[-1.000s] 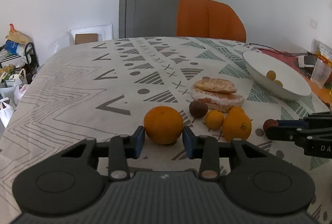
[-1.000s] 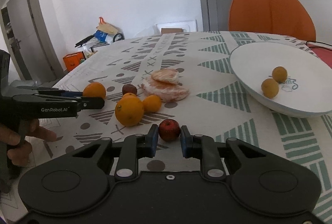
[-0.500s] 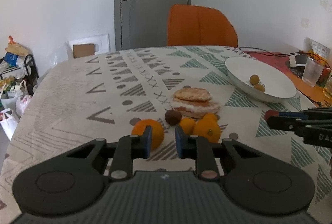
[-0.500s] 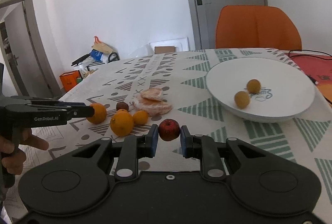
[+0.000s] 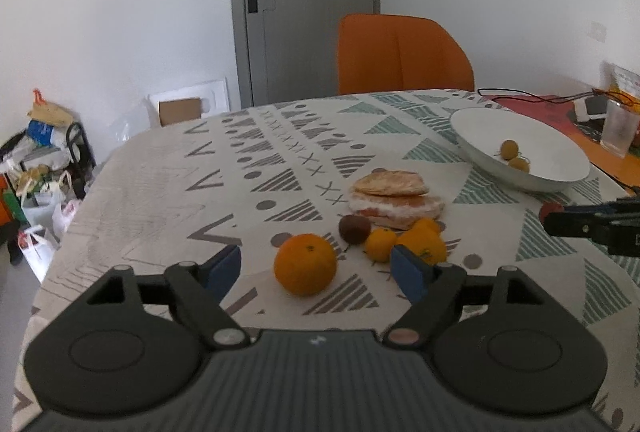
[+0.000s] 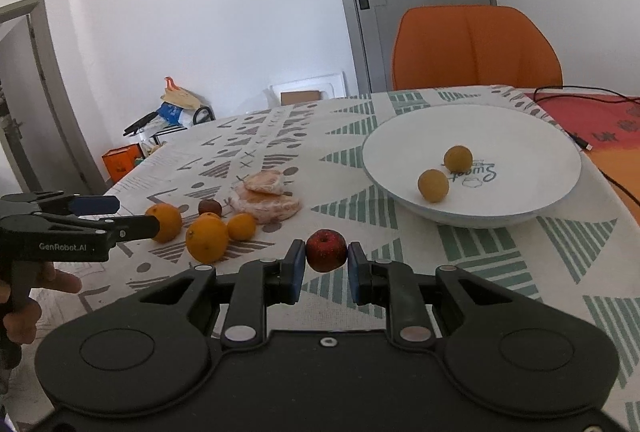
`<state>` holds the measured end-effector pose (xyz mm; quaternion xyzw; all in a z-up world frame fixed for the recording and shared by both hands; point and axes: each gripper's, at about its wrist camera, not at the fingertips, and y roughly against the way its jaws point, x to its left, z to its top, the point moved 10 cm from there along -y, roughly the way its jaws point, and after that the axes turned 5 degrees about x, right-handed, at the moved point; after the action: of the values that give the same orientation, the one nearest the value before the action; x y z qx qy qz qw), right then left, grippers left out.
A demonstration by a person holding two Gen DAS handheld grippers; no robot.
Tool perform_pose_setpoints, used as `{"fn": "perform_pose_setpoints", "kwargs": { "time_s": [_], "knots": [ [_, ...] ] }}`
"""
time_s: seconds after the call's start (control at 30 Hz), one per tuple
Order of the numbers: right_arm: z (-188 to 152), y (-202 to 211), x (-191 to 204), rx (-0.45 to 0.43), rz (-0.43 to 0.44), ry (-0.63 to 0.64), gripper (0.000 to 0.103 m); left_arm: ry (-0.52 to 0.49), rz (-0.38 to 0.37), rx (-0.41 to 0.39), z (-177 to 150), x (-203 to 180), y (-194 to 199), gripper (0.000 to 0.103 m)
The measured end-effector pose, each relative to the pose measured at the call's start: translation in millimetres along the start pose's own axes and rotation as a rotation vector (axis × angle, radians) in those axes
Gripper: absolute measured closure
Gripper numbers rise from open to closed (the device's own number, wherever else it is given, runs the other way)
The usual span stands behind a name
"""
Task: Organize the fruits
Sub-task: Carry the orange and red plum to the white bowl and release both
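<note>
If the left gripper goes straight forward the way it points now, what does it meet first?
Most likely the big orange: it sits on the table between the open fingers of the left gripper, just ahead. Exact depth is hard to judge.

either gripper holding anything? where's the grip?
Right hand-held gripper holds the small red apple, pads on its two sides. Left hand-held gripper is open, holding nothing.

My left hand-held gripper (image 5: 316,270) hangs spread wide; a round orange fruit (image 5: 305,264) sits on the desk (image 5: 160,191) between its blue pads.
</note>
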<state>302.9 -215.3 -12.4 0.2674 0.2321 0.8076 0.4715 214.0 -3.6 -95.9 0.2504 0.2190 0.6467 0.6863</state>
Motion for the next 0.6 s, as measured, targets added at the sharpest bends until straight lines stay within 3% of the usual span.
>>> {"fn": "perform_pose_setpoints", "kwargs": {
  "time_s": [0.27, 0.33, 0.37, 0.4, 0.6],
  "knots": [
    [-1.6, -17.1, 2.3, 0.036, -0.004, 0.003, 0.082, 0.043, -0.003, 0.002, -1.4, 13.4, -25.1, 0.025],
    [-2.4, -20.7, 2.1, 0.046, -0.007, 0.002, 0.082, 0.055, -0.020, 0.024, -5.5, 14.0, -31.9, 0.034],
    [-3.1, -22.1, 2.0, 0.049, -0.009, 0.003, 0.082, 0.059, -0.022, 0.038, -8.4, 14.3, -35.1, 0.055],
    [-3.4, -23.1, 1.9, 0.052, -0.011, 0.003, 0.082, 0.063, -0.035, 0.049, -10.6, 13.8, -36.9, 0.064],
    [-3.3, -20.6, 2.0, 0.042, -0.005, -0.004, 0.082, 0.080, -0.016, 0.024, -7.2, 18.0, -26.7, 0.064]
  ]
}}
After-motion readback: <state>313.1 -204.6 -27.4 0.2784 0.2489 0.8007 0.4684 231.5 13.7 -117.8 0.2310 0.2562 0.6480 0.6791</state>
